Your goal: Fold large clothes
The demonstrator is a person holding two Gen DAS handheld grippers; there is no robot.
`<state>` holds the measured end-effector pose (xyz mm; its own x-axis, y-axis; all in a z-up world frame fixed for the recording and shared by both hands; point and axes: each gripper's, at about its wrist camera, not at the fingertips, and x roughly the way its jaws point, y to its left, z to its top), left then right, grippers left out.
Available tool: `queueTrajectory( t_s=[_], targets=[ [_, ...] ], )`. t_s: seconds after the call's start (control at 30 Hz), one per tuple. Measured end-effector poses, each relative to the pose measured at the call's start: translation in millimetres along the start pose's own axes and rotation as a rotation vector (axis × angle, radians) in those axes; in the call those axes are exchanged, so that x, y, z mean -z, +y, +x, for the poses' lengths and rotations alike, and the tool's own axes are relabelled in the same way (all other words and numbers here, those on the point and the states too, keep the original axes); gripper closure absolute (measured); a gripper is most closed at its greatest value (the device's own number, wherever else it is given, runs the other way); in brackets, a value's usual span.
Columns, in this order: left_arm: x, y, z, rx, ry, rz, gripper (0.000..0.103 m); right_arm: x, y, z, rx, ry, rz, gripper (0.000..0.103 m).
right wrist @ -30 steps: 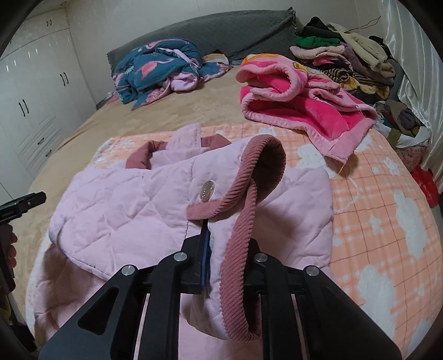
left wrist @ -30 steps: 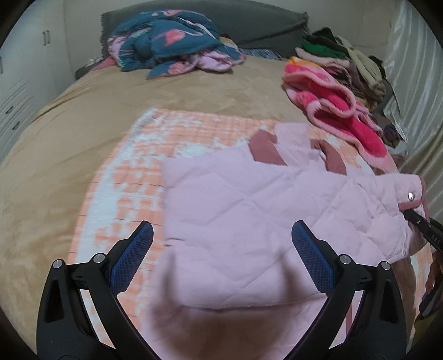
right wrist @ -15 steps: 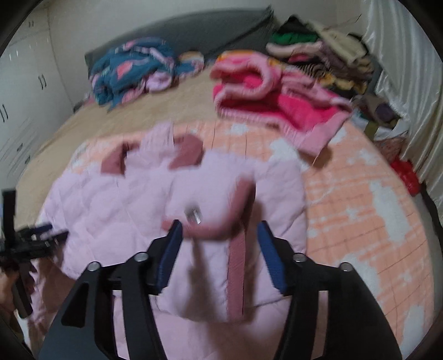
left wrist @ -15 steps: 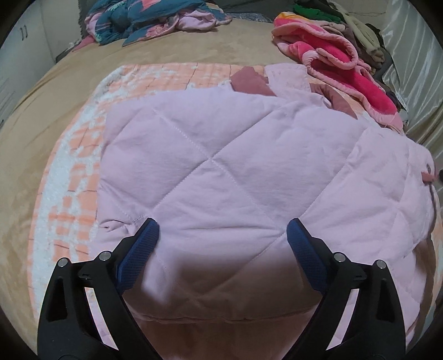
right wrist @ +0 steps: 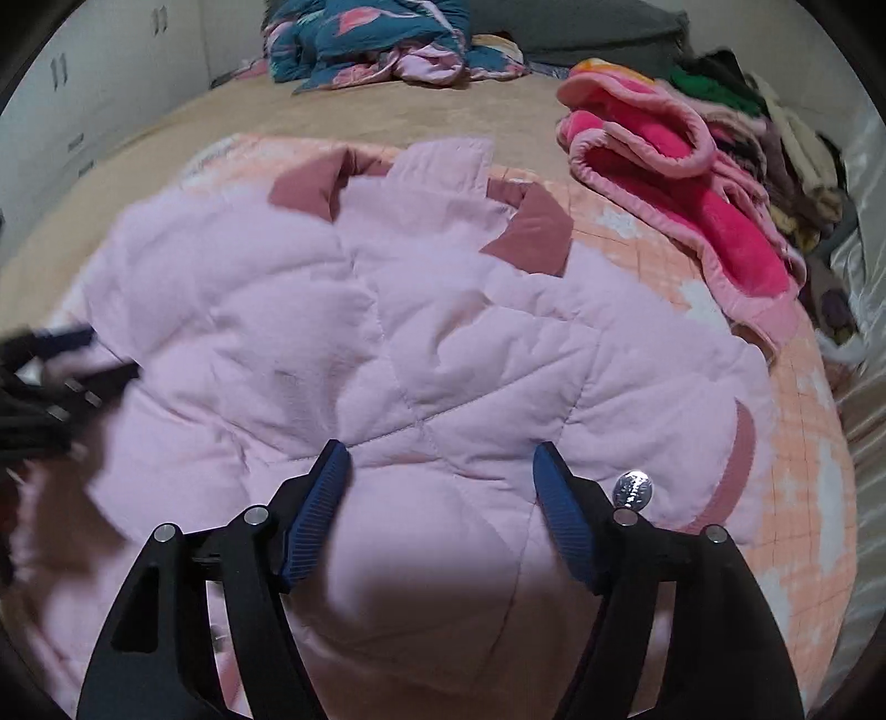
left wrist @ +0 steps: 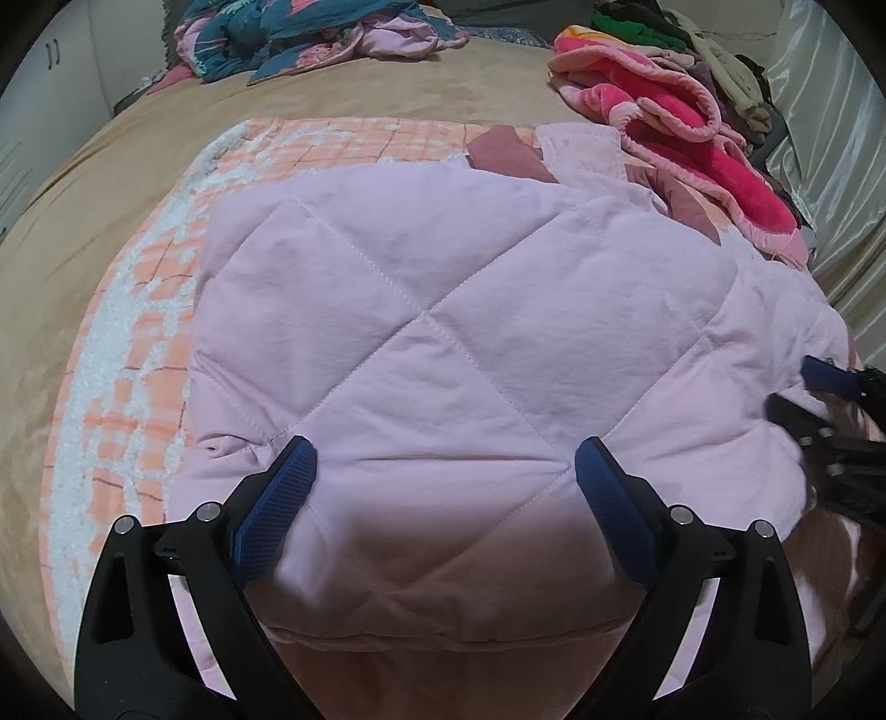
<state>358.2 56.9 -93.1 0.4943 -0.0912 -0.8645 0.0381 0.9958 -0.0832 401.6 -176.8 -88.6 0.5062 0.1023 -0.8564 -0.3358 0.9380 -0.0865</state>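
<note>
A pale pink quilted jacket (left wrist: 443, 343) with a dusty-rose collar lies folded on an orange checked blanket (left wrist: 138, 310) on the bed; it also shows in the right wrist view (right wrist: 415, 354). My left gripper (left wrist: 443, 487) is open and empty, low over the jacket's near left part. My right gripper (right wrist: 440, 476) is open and empty over the jacket's near right part, beside a silver snap button (right wrist: 633, 489) and a ribbed rose cuff (right wrist: 731, 476). Each gripper shows at the edge of the other's view.
A bright pink fleece garment (right wrist: 692, 183) lies at the far right of the blanket. A teal patterned bundle (right wrist: 376, 44) sits at the bed's head. A pile of clothes (right wrist: 775, 127) lines the right side. White cupboards (right wrist: 66, 99) stand left.
My right gripper opened and let go of the jacket's cuffed sleeve, which now lies on the jacket. Both grippers moved lower and closer over the jacket.
</note>
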Motion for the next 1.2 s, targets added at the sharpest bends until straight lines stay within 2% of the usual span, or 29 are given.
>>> queueTrajectory(
  t_s=[0.2,0.3,0.4,0.5,0.63,0.73,0.9,1.2],
  targets=[
    [-5,-1,-7,0.012,0.006,0.035,0.014,-1,-7,11,-0.022,0.013,0.041,0.033],
    [-6,4,-28,0.017,-0.021,0.032,0.014,-3,-15,-12,-0.071,0.004,0.061,0.033],
    [0,9,-44,0.023,-0.046,0.016,0.014,8,-16,-42,-0.111,-0.069,0.083,0.032],
    [11,7,-42,0.058,-0.023,0.010,0.014,23,-14,-65,-0.147,-0.117,0.091,0.030],
    [21,-3,-30,0.018,-0.011,0.060,0.010,38,-10,-56,-0.168,-0.055,0.117,0.030],
    [24,-2,-24,0.022,-0.008,0.046,0.009,47,-13,-36,-0.159,0.007,0.172,0.029],
    [26,-3,-25,0.020,-0.020,0.049,0.009,53,-7,-22,-0.128,-0.005,0.178,0.027],
    [32,0,-53,0.037,-0.024,-0.020,0.009,59,-6,-23,-0.112,-0.018,0.183,0.026]
  ],
)
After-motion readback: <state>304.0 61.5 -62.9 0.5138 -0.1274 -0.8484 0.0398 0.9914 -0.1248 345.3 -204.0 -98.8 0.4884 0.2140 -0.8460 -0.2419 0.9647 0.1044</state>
